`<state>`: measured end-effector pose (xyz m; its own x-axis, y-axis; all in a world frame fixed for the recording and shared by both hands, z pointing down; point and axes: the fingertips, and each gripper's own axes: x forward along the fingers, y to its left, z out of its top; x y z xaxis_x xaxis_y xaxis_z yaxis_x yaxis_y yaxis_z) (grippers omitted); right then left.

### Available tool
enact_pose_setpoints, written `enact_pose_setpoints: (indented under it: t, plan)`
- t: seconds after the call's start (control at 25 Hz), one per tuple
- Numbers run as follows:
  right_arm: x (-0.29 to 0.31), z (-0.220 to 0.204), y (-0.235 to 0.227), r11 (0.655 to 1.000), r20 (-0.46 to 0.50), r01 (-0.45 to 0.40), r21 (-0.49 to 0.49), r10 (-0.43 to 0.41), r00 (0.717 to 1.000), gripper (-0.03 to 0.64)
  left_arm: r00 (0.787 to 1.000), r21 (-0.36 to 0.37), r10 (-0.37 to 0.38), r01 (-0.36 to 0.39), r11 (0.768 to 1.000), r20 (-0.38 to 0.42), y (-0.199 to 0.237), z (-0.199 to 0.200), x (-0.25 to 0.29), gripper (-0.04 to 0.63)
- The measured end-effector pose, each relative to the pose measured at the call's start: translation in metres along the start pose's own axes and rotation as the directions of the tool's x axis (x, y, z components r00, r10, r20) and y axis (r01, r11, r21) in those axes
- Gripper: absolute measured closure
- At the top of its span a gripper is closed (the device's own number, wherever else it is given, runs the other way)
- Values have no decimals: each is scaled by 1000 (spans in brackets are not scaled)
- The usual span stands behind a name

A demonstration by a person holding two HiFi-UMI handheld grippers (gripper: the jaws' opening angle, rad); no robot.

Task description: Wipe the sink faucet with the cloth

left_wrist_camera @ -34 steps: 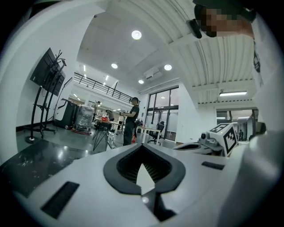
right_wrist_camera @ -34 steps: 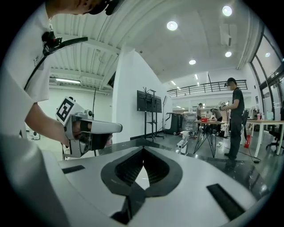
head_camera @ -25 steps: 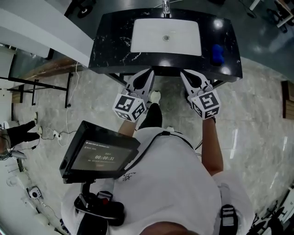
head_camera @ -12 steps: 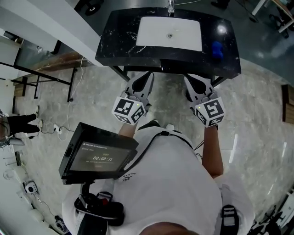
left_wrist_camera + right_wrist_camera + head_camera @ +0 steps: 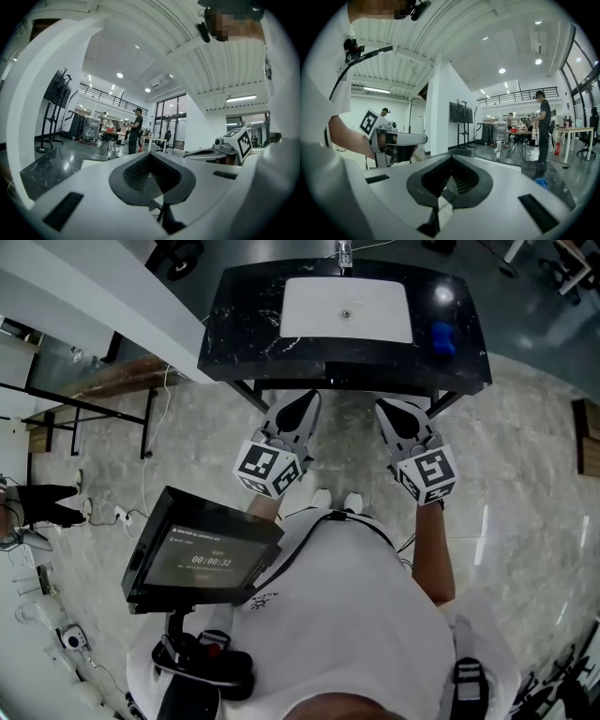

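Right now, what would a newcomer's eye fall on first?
The black marble counter with its white sink fills the top of the head view, a blue cloth lying at its right end. Below it, the left gripper and right gripper hang side by side, both shut and empty.

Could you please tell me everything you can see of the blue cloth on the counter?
The blue cloth is a small bright-blue bunch, crumpled rather than folded, and looks like soft fabric. It lies on the black, white-veined countertop, to the right of the white sink basin and apart from its edge, near the counter's right end. Only the countertop touches it; its weave is too small to make out.
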<state>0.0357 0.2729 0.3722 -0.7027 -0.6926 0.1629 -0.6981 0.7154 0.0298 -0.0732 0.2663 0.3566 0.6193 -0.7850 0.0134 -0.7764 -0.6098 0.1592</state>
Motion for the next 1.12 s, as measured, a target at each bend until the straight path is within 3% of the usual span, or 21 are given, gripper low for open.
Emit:
enact_pose_setpoints:
  t: [1.12]
  plan:
    - [-12, -3, -13, 998, -11, 67, 2, -67, 998, 612, 1000, -3, -10, 10, 1000, -7, 4, -1, 1, 607]
